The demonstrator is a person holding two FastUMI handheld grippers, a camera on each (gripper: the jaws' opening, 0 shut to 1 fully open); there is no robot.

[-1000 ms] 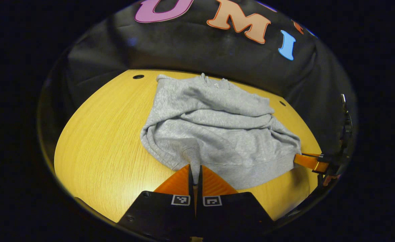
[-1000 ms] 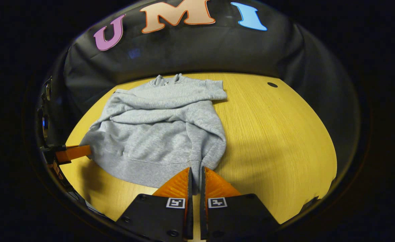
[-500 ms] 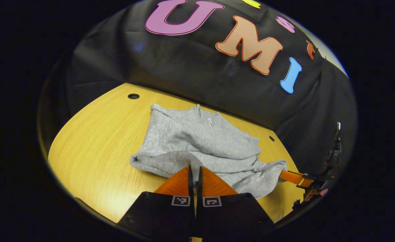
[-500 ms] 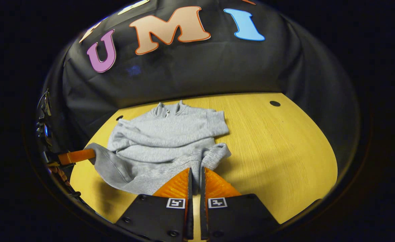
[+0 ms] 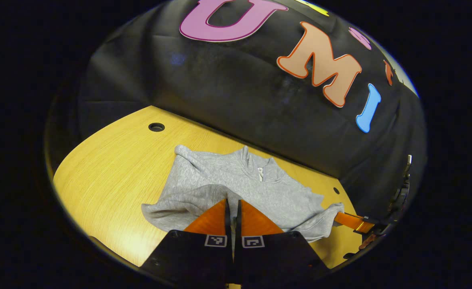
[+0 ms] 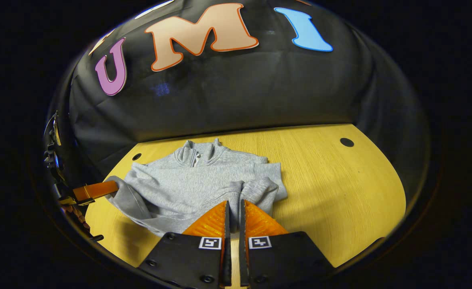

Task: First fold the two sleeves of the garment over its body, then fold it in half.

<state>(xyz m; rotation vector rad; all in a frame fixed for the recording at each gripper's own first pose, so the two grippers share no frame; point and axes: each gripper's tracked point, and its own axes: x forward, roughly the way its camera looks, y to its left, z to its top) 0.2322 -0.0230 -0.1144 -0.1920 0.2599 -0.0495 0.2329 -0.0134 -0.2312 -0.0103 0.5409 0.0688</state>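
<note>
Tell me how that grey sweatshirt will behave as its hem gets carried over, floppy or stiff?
Probably floppy: the grey sweatshirt sags and creases between the left tongs and right tongs. It looks thick, so the fold may stay puffy. Likely little slipping, since both pinch the hem.

The left claw (image 5: 232,206), at the bottom centre of the left gripper view, has its fingers pinched together on grey fabric. The right claw (image 6: 233,208), bottom centre of the right gripper view, is likewise clamped, and also shows at the lower right of the left gripper view.
</note>
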